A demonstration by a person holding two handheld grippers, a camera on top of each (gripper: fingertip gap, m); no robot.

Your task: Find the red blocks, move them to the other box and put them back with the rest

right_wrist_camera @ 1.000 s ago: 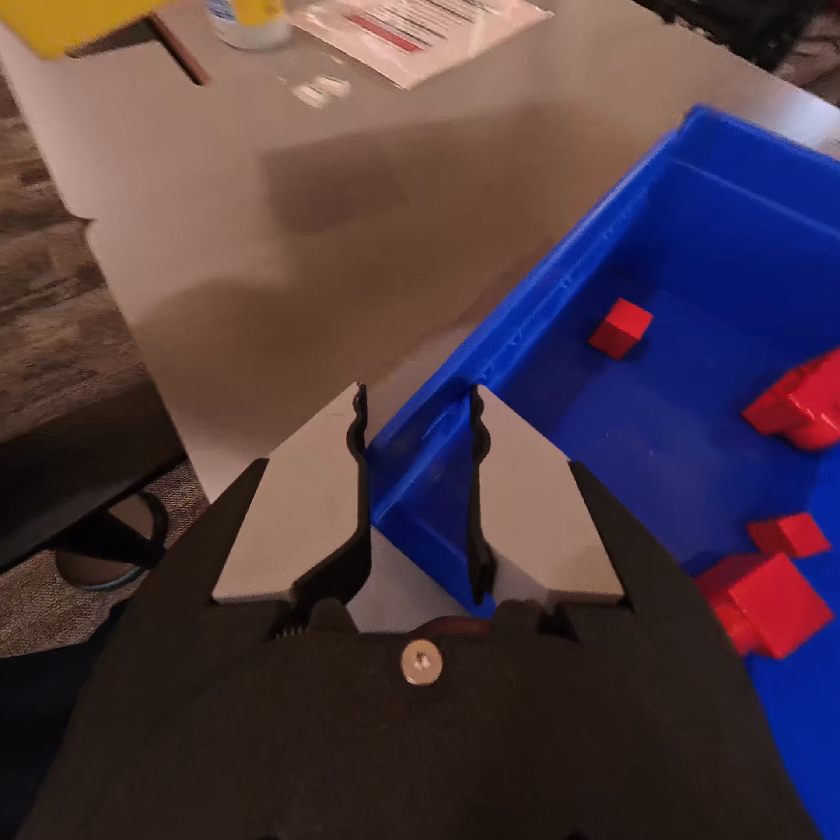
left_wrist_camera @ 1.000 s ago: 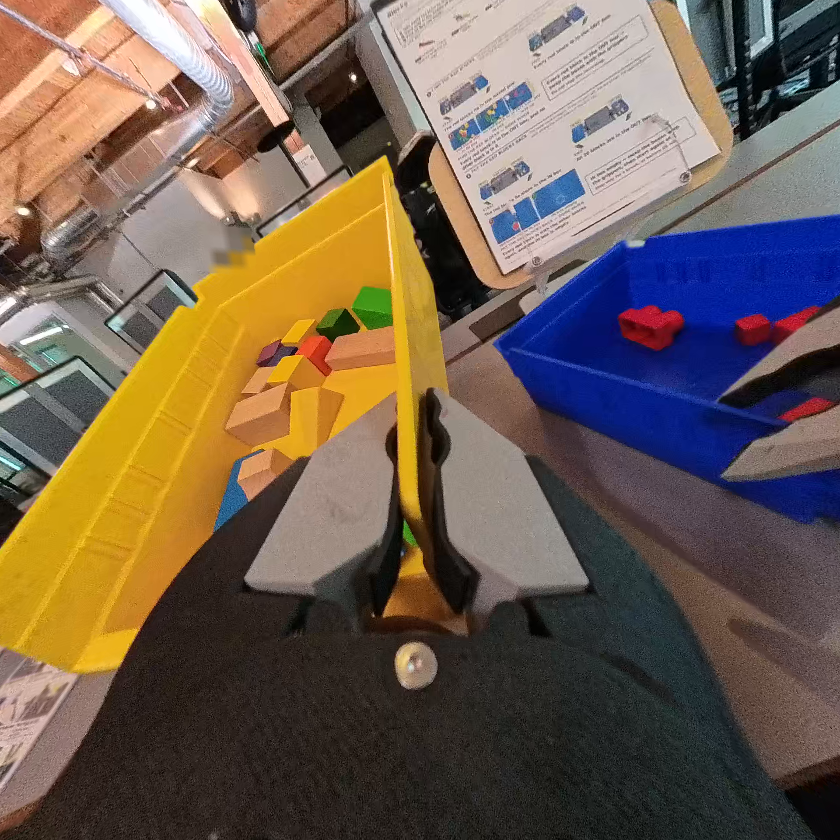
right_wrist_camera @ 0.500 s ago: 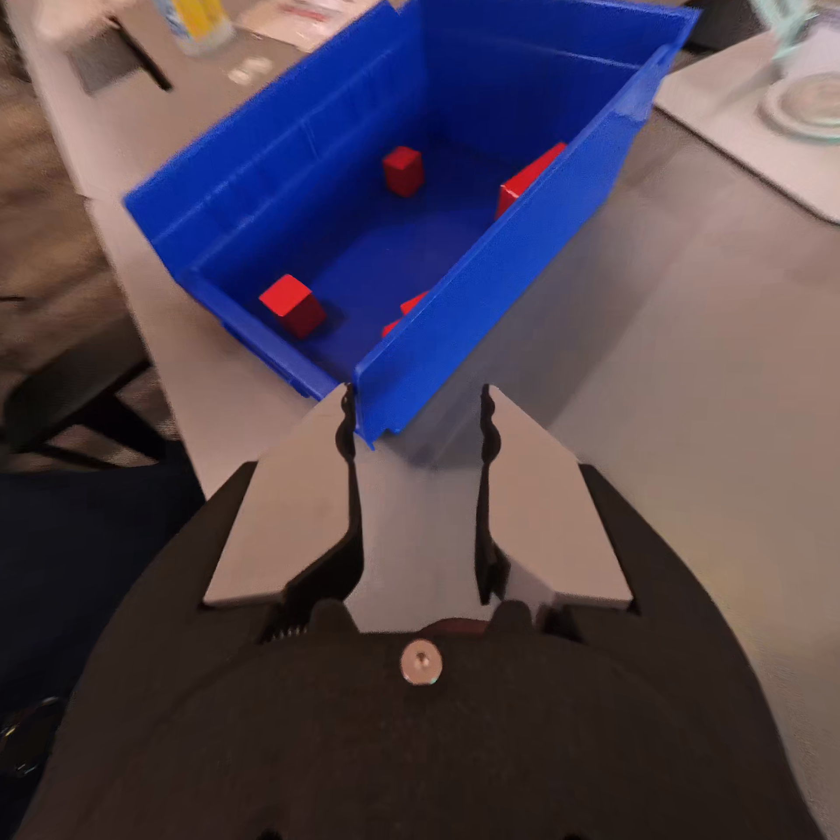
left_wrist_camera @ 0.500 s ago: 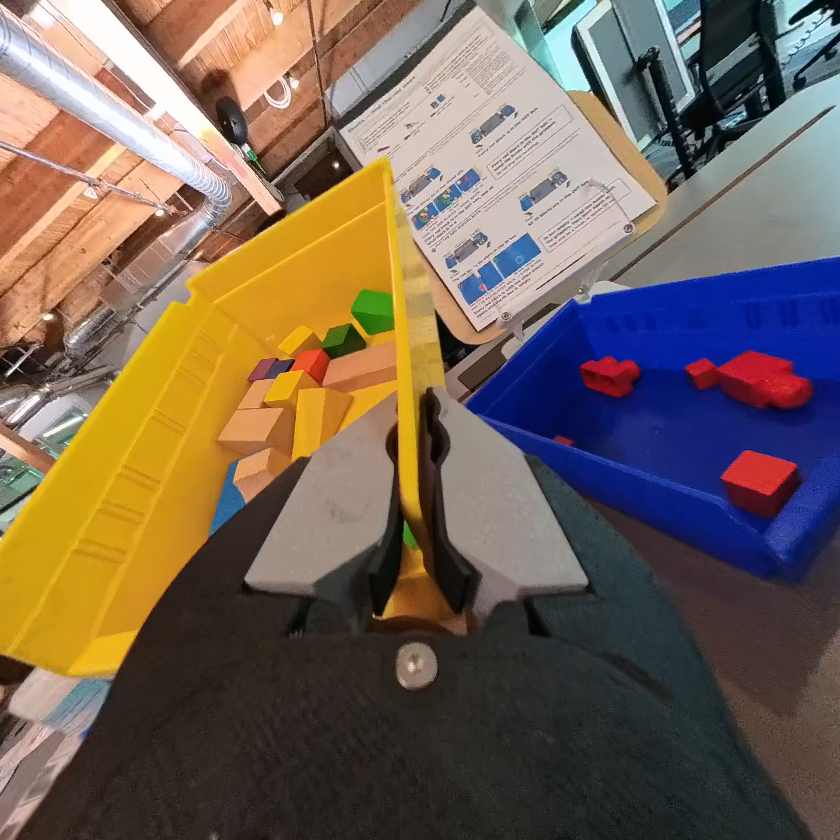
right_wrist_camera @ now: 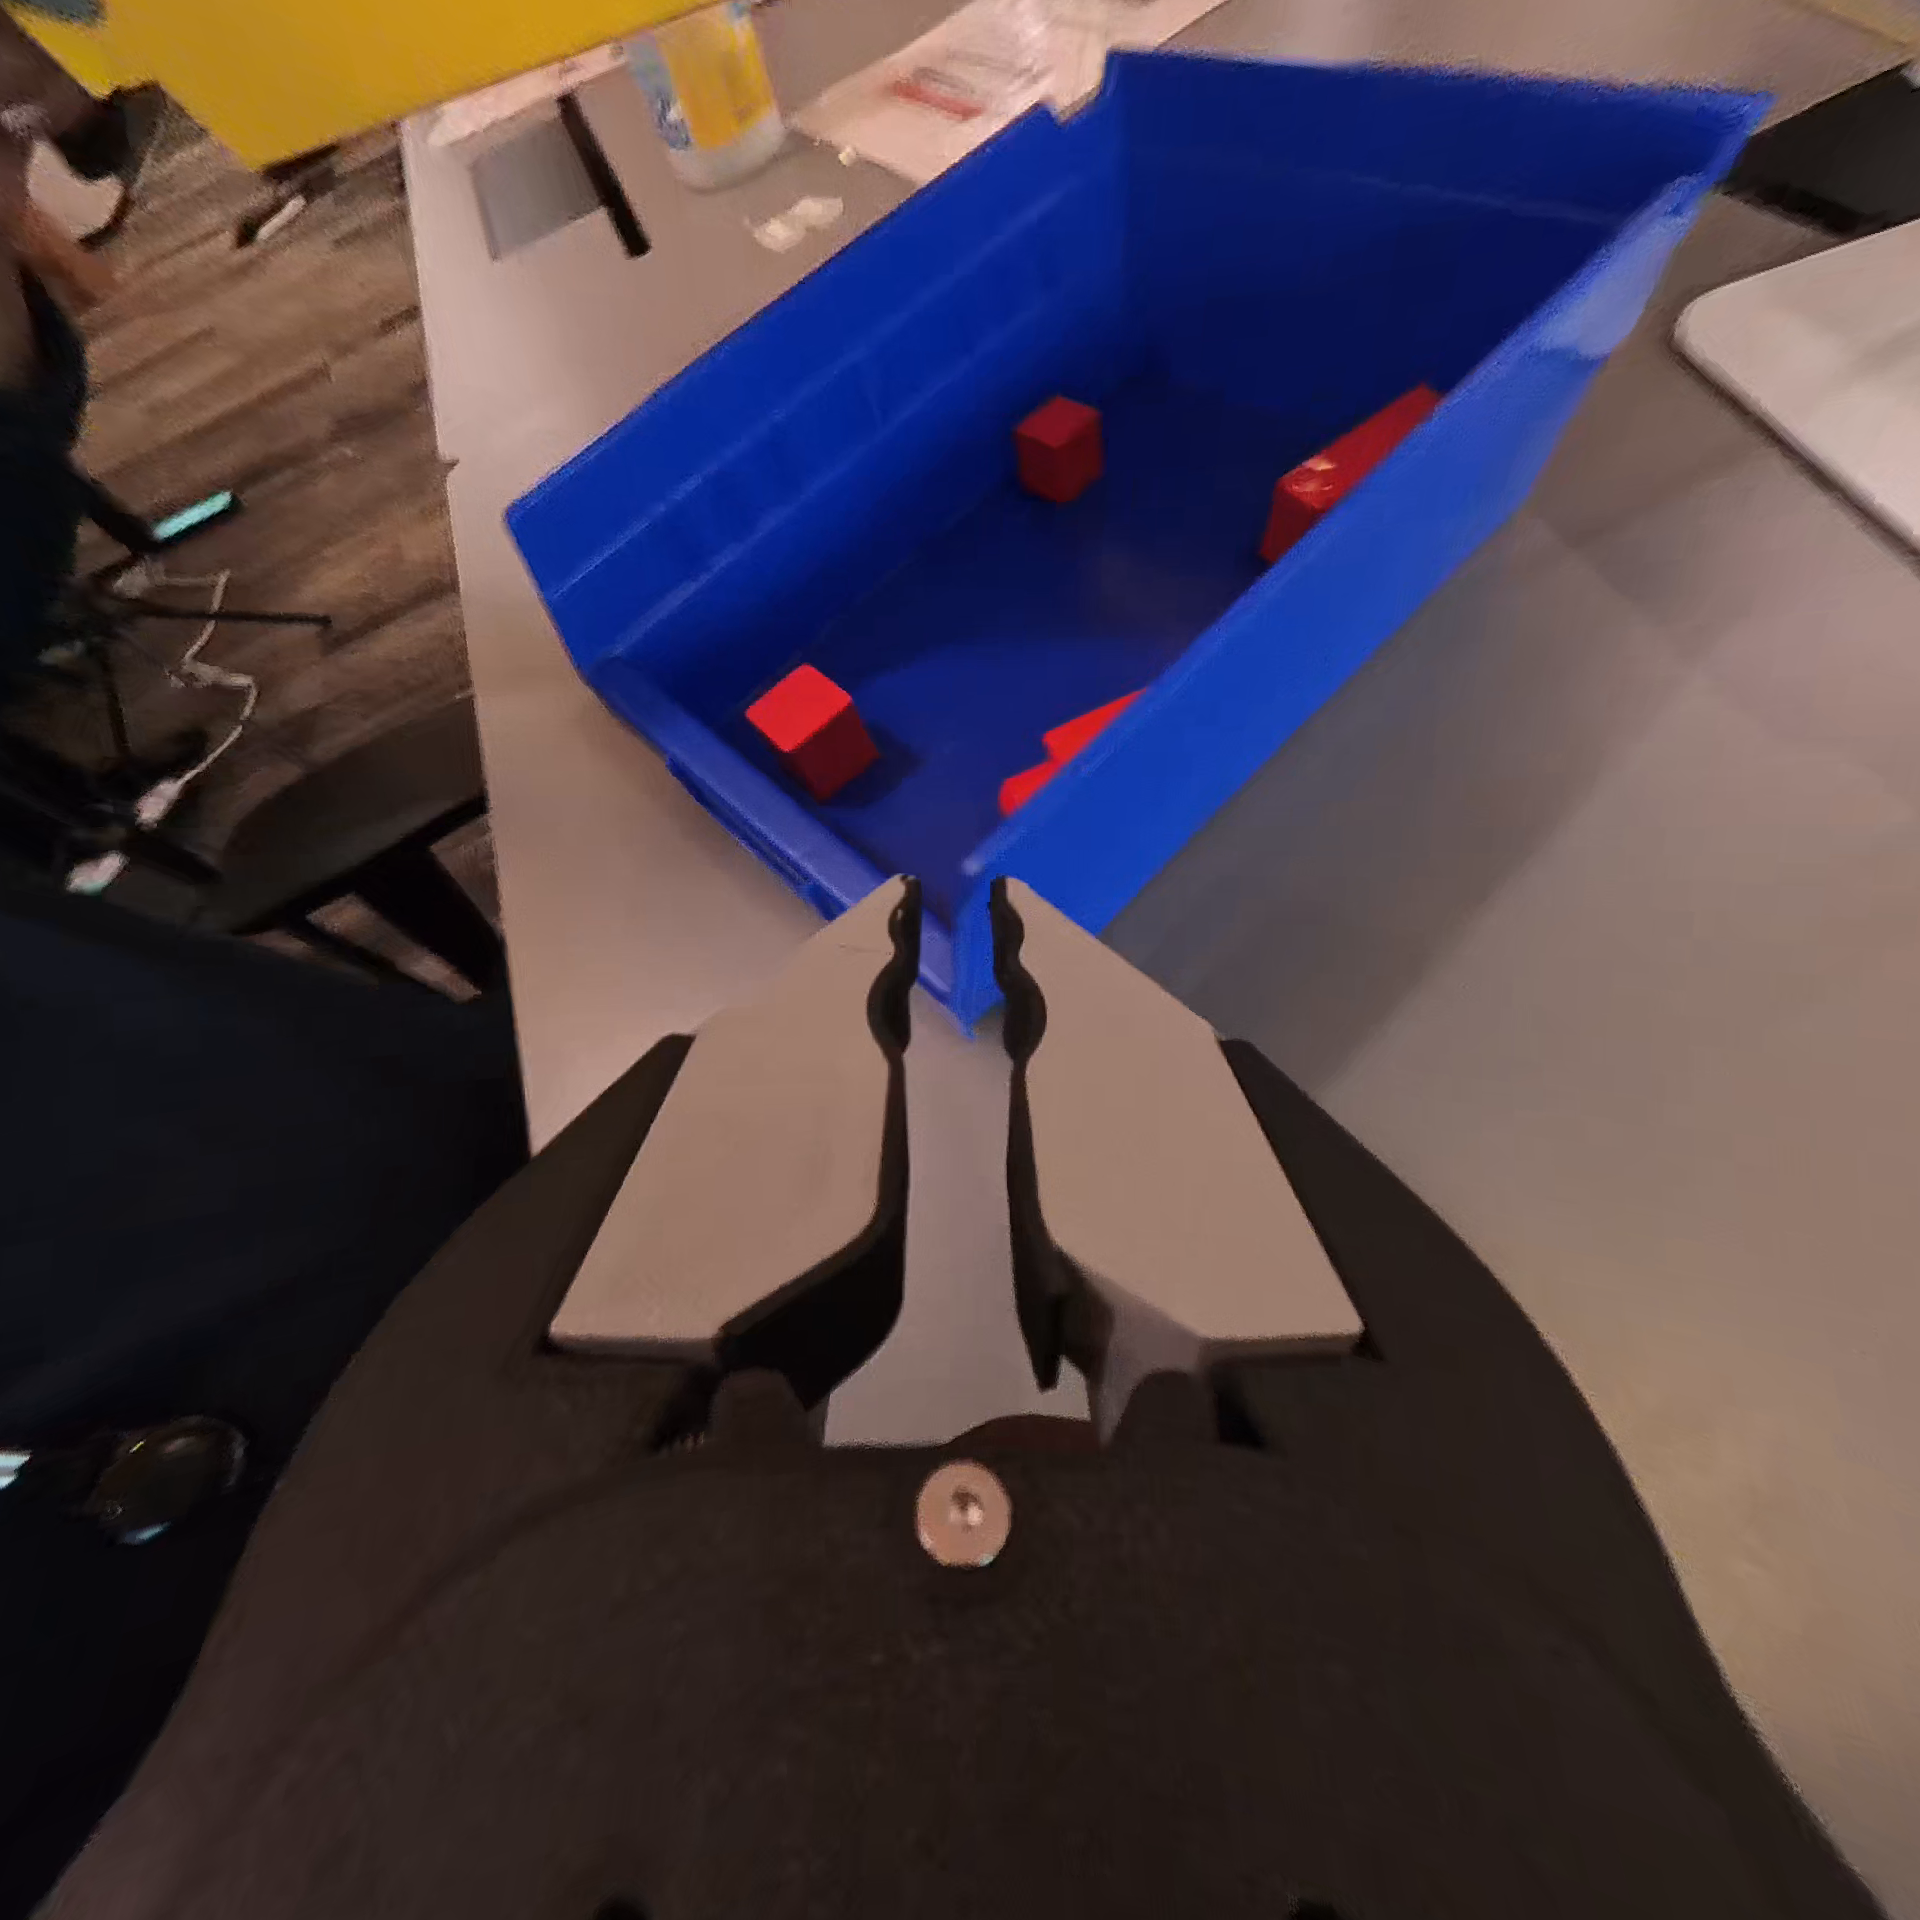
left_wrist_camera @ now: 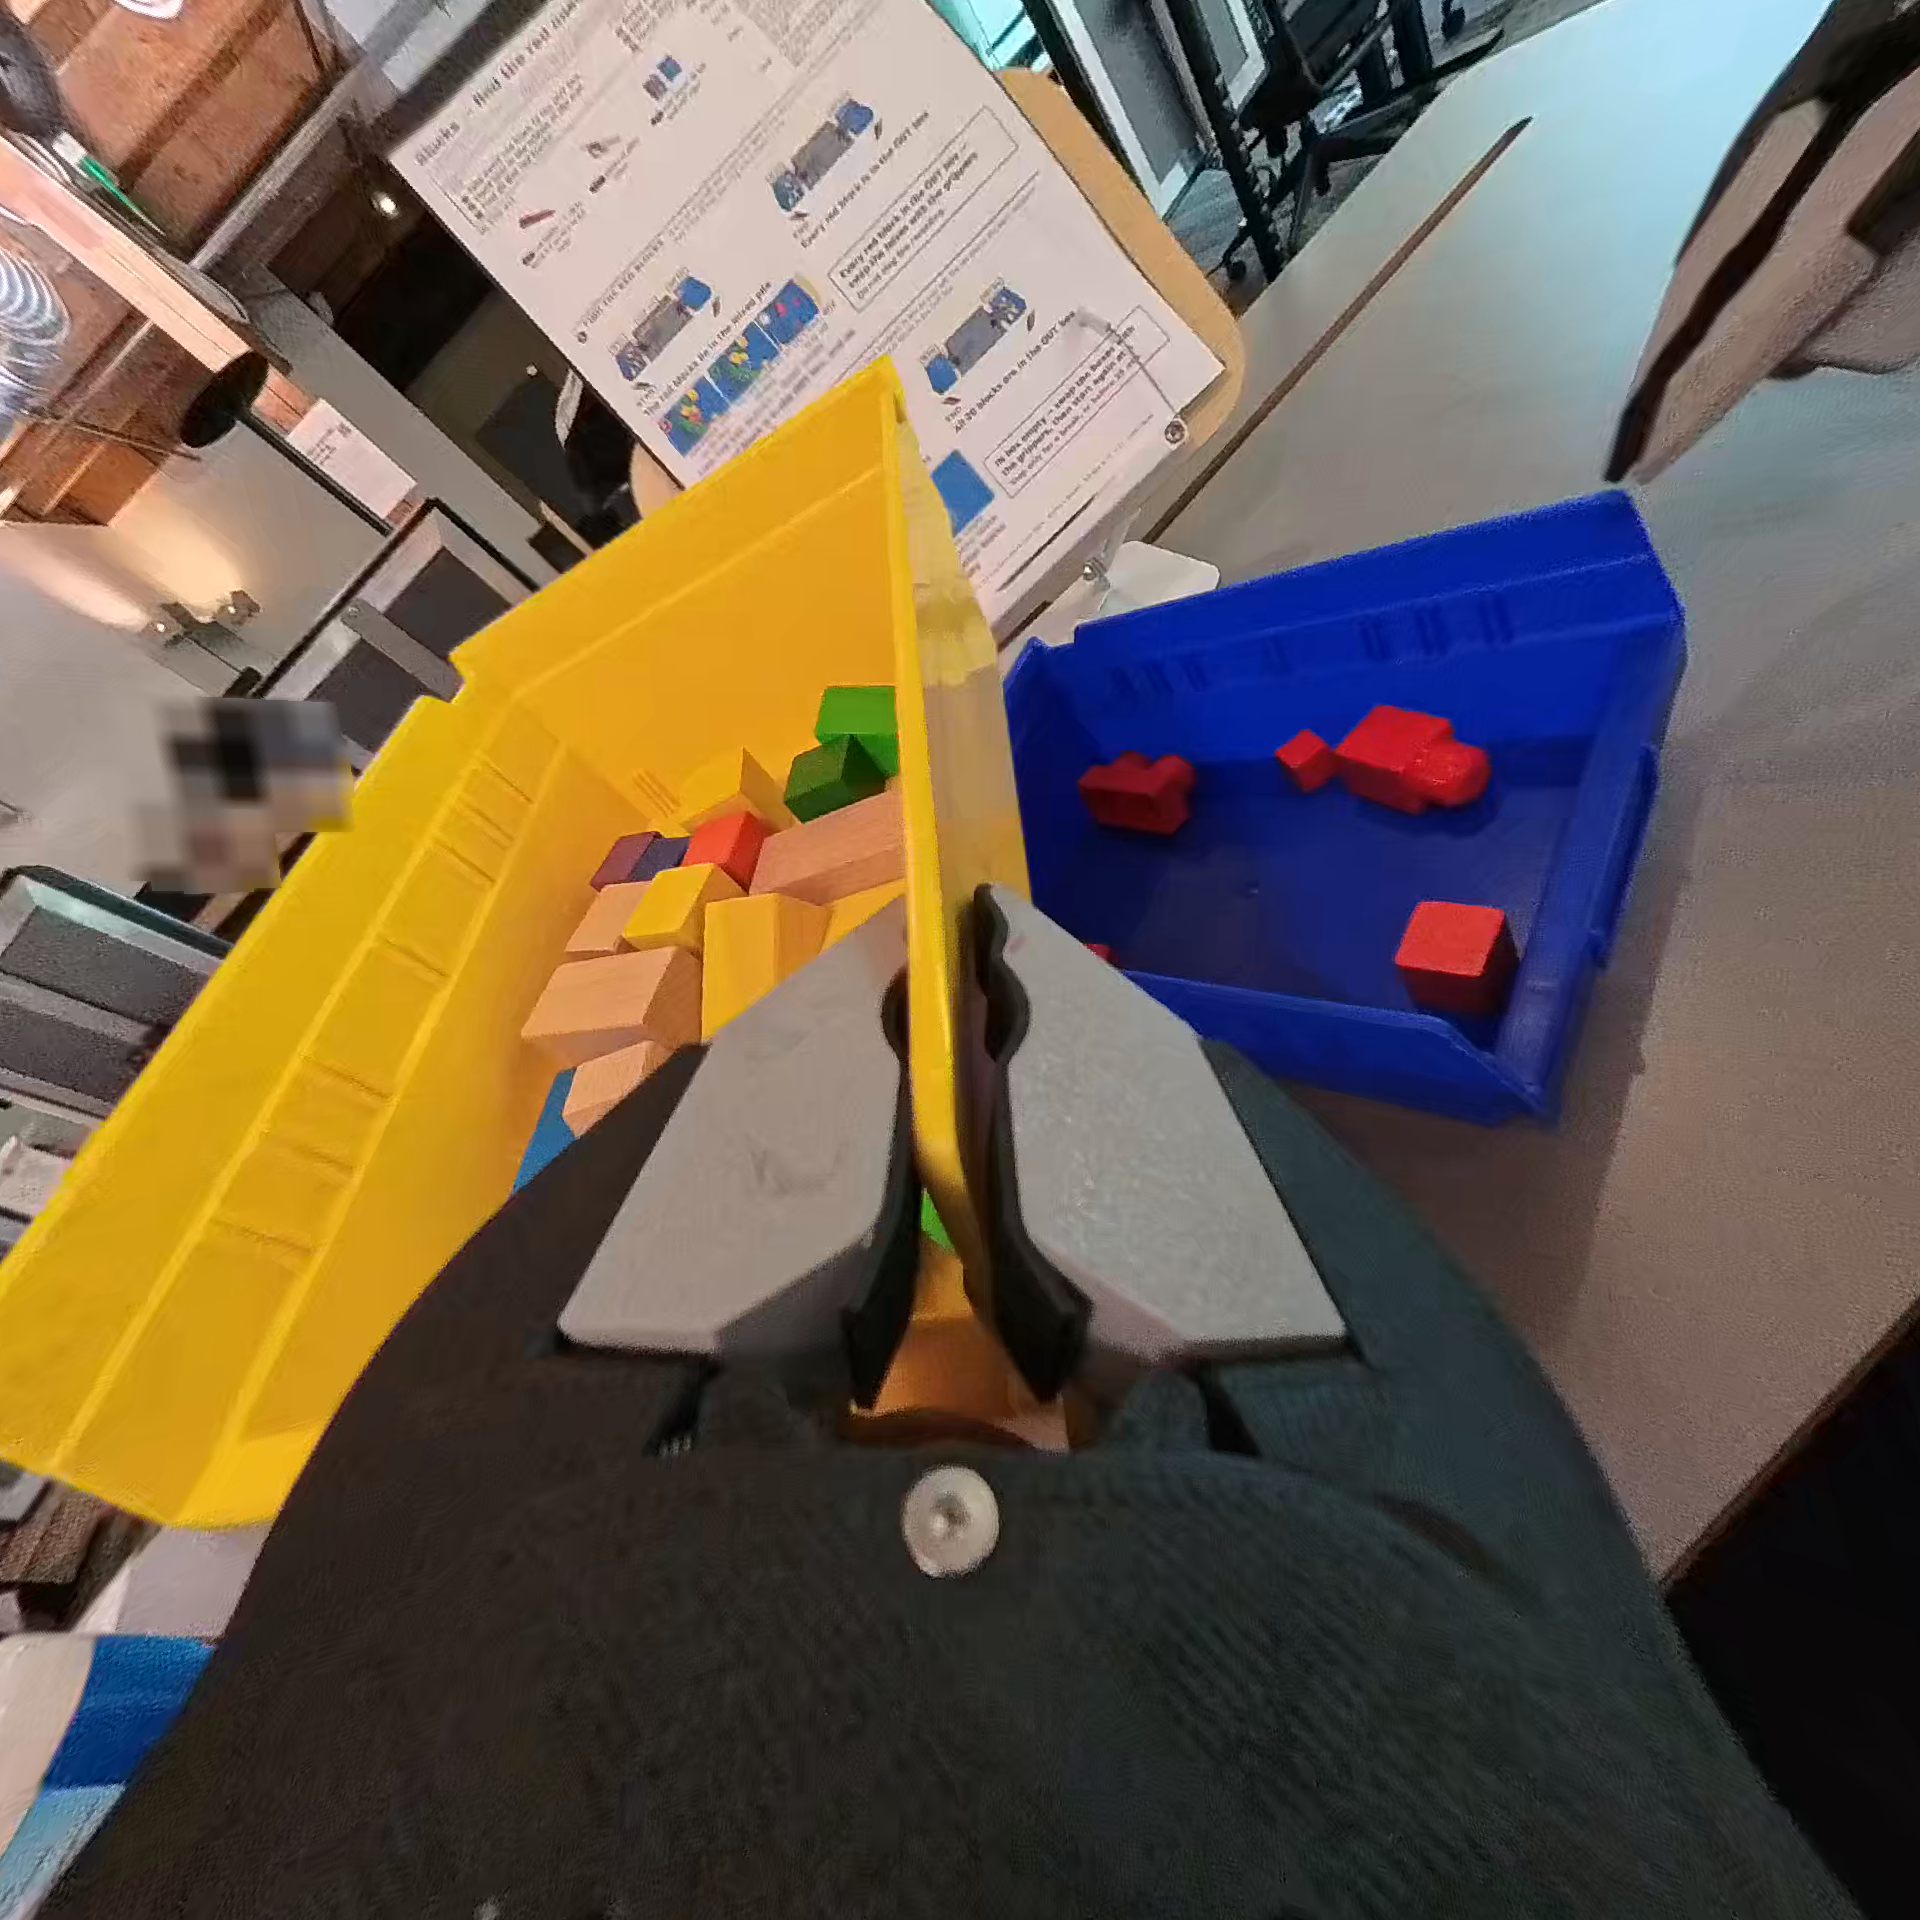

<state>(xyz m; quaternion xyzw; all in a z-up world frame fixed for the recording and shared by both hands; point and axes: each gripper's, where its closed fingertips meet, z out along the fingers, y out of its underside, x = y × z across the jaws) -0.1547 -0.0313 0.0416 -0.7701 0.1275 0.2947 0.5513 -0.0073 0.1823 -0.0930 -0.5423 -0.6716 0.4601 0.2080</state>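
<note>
Left gripper [left_wrist_camera: 943, 914] clamps tight on a thin wall; right gripper [right_wrist_camera: 954, 902] hangs level, fingers narrowly parted, gripping nothing.

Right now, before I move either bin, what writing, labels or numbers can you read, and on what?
White printed instruction sheet: lines of text with small pictures; I don't quote writing.
Yellow bottle label: too blurred.
Loose white papers: too blurred.
Yellow plastic bin, blue plastic bin: none seen.
</note>
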